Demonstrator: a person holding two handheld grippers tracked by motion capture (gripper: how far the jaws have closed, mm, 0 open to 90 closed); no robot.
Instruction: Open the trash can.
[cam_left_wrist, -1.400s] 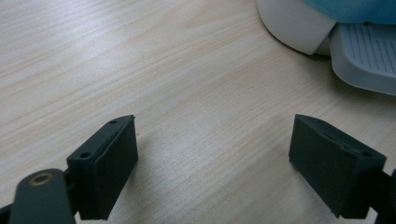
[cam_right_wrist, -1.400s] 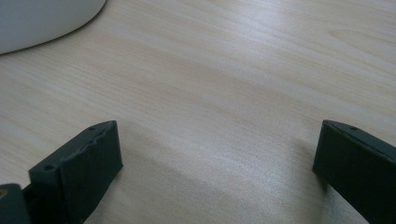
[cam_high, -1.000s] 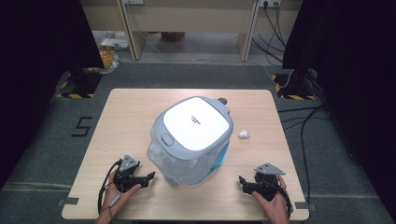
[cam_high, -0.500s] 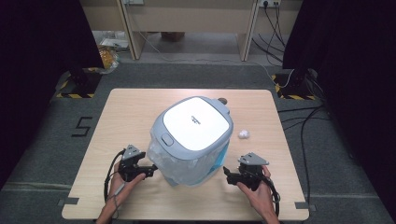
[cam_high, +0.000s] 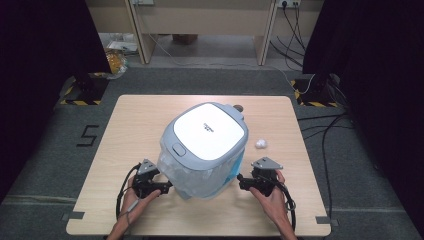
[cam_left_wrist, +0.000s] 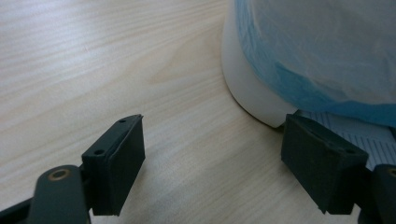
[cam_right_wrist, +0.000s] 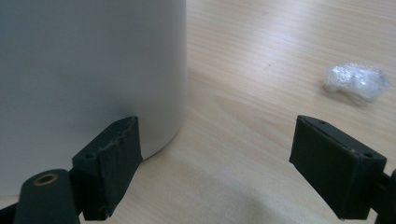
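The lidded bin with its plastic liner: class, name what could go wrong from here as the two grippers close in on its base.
The left gripper has just been closing with nothing between its jaws, beside the blue liner; it might pinch or tear it. The right gripper, open against the bin, may tip it if it pushes. The crumpled wad could be swept off the table.

table (cam_high: 140, 120): light wood | crumpled plastic wad (cam_high: 261, 143): right side (well apart from the edge) | floor marking "5" (cam_high: 88, 135): left

The bin (cam_high: 205, 145) blocks mid-table; bare table (cam_high: 135, 115) flanks it, save a wad (cam_high: 260, 144).
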